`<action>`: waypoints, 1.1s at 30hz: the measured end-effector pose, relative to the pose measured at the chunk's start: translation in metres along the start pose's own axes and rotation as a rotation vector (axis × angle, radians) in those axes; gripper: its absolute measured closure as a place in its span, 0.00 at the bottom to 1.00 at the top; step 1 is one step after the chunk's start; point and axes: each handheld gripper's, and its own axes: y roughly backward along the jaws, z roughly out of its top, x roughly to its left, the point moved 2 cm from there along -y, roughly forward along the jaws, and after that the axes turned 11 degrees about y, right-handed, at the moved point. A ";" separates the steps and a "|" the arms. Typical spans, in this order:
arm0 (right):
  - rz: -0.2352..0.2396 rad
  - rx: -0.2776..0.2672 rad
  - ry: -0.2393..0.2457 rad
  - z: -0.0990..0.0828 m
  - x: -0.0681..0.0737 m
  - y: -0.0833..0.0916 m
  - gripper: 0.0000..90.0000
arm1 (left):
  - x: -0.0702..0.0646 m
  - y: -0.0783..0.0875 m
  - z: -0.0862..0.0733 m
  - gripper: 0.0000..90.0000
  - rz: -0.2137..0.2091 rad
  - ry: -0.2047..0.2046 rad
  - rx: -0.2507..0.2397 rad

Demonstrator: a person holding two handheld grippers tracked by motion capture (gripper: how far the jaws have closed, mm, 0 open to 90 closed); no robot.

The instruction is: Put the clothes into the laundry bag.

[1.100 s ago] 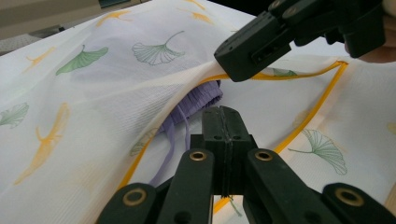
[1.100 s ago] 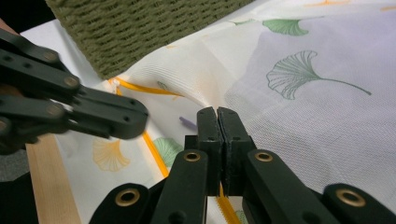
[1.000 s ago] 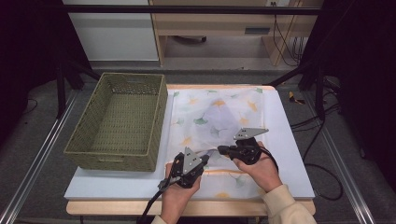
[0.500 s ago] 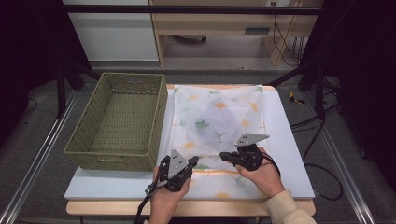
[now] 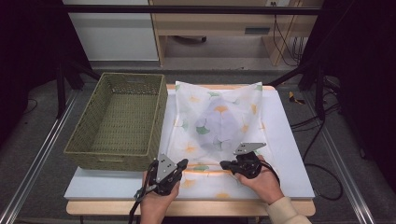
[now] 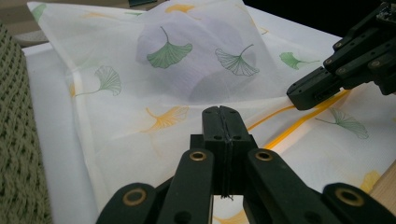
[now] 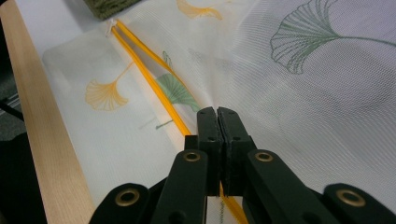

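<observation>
A white mesh bag [image 5: 219,116] printed with green and orange ginkgo leaves lies on the white table top [image 5: 289,154], with a pale bundle showing through its middle. An orange zipper [image 5: 205,170] runs across the bag's near end. My left gripper [image 5: 183,163] is shut, and in the left gripper view [image 6: 219,109] the fabric creases run to its tip. My right gripper [image 5: 223,164] is shut too, pinching the mesh just beside the zipper [image 7: 149,79] in the right gripper view [image 7: 217,109]. The two tips face each other, a short gap apart.
A green woven basket [image 5: 161,112] stands empty to the left of the bag, close to my left gripper. The table's wooden front edge [image 5: 102,205] runs under both hands. Dark frame rails and cables lie on the floor at either side.
Both hands have drawn back toward the near edge, the left one also sliding left. The bag's near part has flattened and stretched out between the grippers.
</observation>
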 end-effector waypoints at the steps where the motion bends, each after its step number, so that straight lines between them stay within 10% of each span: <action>1: 0.000 0.002 0.003 -0.001 0.001 -0.002 0.99 | 0.001 0.001 -0.002 1.00 0.001 0.004 0.001; 20: -0.020 0.092 0.051 -0.009 0.012 -0.016 0.99 | 0.011 0.008 -0.017 0.99 0.038 0.032 0.000; 33: -0.005 0.102 0.047 -0.010 0.012 -0.015 0.99 | 0.015 0.023 -0.025 0.79 0.099 0.015 -0.017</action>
